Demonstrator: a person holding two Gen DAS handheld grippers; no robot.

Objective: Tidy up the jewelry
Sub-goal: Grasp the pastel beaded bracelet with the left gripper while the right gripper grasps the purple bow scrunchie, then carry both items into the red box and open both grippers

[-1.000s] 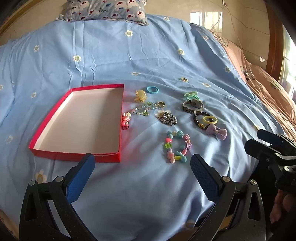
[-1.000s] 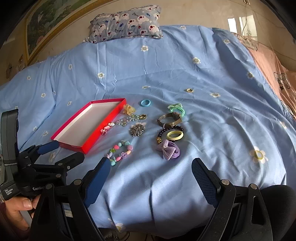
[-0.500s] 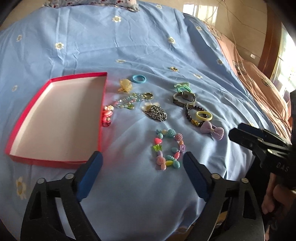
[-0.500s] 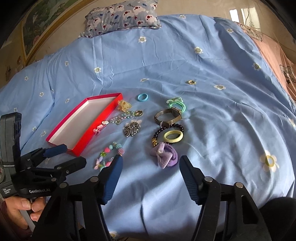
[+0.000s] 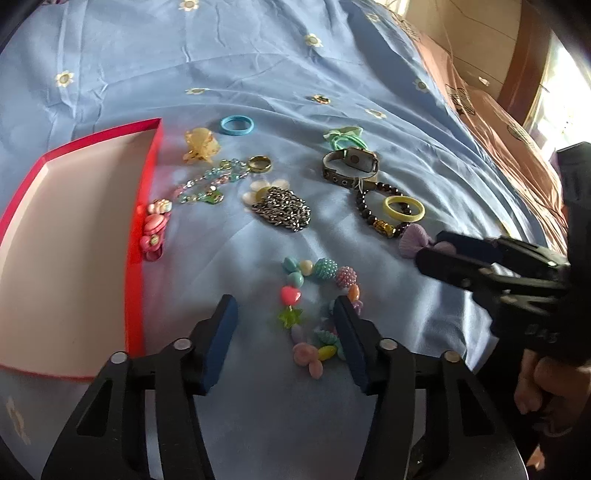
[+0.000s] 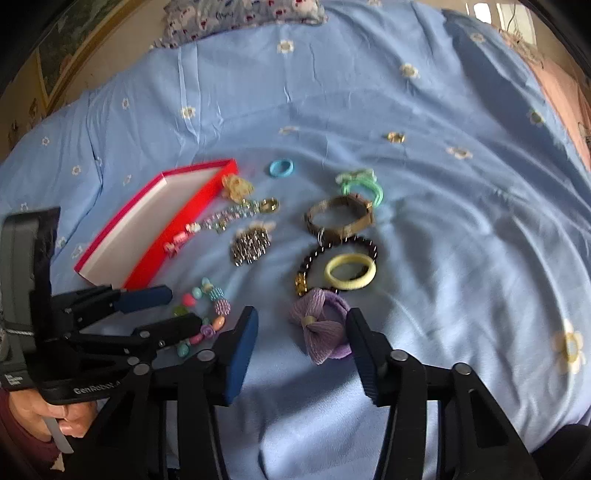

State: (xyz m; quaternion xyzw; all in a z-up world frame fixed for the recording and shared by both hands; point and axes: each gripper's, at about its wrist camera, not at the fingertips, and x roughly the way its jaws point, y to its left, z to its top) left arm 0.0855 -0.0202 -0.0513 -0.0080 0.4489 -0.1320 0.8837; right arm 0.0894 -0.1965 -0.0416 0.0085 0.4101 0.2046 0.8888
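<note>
Jewelry lies spread on a blue bedsheet beside an empty red box point(image 5: 74, 236) point(image 6: 147, 221). My left gripper point(image 5: 286, 314) is open, its fingers either side of a colourful bead bracelet point(image 5: 317, 306) point(image 6: 207, 314). My right gripper point(image 6: 301, 325) is open around a purple bow hair tie point(image 6: 321, 328) point(image 5: 413, 240). Further out lie a yellow ring band point(image 6: 351, 271), a dark bead bracelet point(image 5: 373, 206), a watch point(image 5: 351, 166), a silver chain point(image 5: 280, 210), a pink clip point(image 5: 153, 229) and a blue ring point(image 5: 236, 124).
A gold ring point(image 5: 259, 163), a crystal bracelet point(image 5: 207, 181), a yellow clip point(image 5: 201, 146) and a green hair tie point(image 5: 345, 134) lie near the box. A patterned pillow point(image 6: 240, 14) is at the bed's head. A brown quilt point(image 5: 498, 122) lies to the right.
Both grippers have moved forward and down toward the jewelry. The left now brackets the bead bracelet, the right brackets the purple bow. Both jaw gaps have narrowed.
</note>
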